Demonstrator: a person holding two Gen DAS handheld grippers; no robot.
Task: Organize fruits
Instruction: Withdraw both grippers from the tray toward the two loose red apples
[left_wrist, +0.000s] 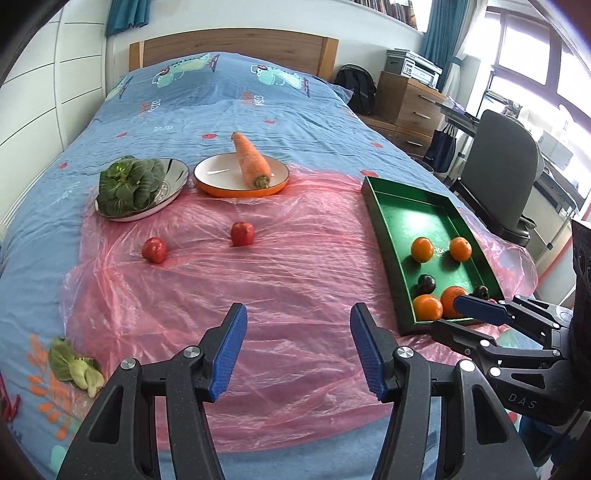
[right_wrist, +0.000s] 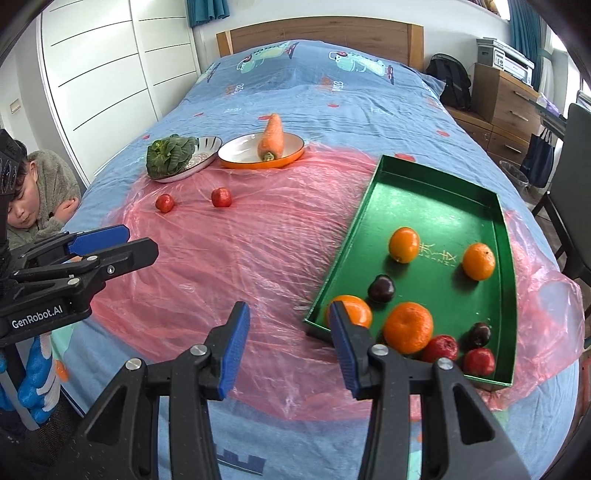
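Note:
A green tray (right_wrist: 436, 184) lies on pink plastic at the right of the bed; it holds several oranges (right_wrist: 405, 244), two dark plums (right_wrist: 381, 288) and two red fruits (right_wrist: 479, 362). It also shows in the left wrist view (left_wrist: 406, 199). Two more red fruits (left_wrist: 242, 233) (left_wrist: 154, 250) lie on the plastic left of the tray. My left gripper (left_wrist: 298, 350) is open and empty above the plastic. My right gripper (right_wrist: 288, 343) is open and empty beside the tray's near left corner.
A carrot (left_wrist: 252, 160) lies on an orange-rimmed plate (left_wrist: 221, 177). A leafy green (left_wrist: 129, 184) sits in a bowl (left_wrist: 173, 177) beside it. A loose leaf (left_wrist: 75, 363) lies near left. A person (right_wrist: 33, 199) leans at the bed's left edge. A chair (left_wrist: 502, 173) stands right.

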